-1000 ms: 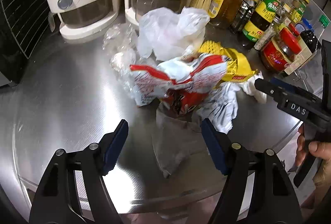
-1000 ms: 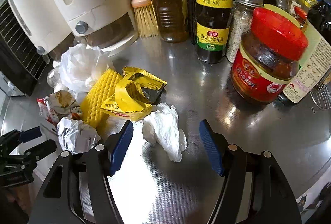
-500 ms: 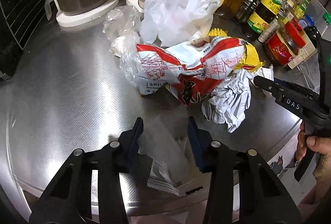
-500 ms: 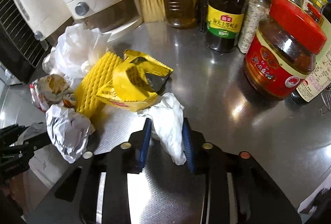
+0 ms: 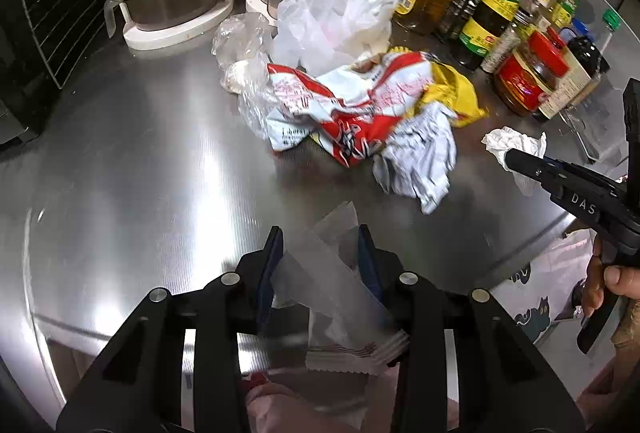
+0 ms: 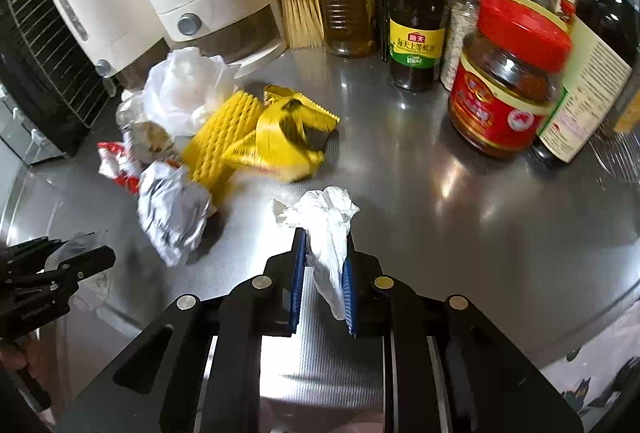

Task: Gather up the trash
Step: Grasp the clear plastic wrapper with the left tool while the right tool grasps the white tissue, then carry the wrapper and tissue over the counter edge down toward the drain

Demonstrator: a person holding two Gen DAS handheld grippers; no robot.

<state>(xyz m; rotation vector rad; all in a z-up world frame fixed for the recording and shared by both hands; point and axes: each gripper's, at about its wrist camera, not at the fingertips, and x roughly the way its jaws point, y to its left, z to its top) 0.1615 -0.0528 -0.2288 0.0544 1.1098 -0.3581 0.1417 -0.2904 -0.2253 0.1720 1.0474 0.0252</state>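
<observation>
You are at the pick-up step with both hands: your left gripper [image 5: 318, 261] has just been closing and now pinches the flat translucent plastic wrapper [image 5: 336, 273] at the near edge of the brushed steel counter [image 5: 140, 169], while your right gripper [image 6: 323, 269], jaws also just drawn in narrow, clamps the crumpled white tissue [image 6: 326, 229] just in front of the yellow torn snack packet [image 6: 288, 137]. Behind the wrapper the red-and-white crinkled bag [image 5: 344, 105], the crumpled white paper ball [image 5: 420, 161] and the thin white plastic bag [image 5: 328, 21] are not yet collected. Next, I judge, you need to carry both pieces clear to a bin, which no view shows, without dragging the pile.
</observation>
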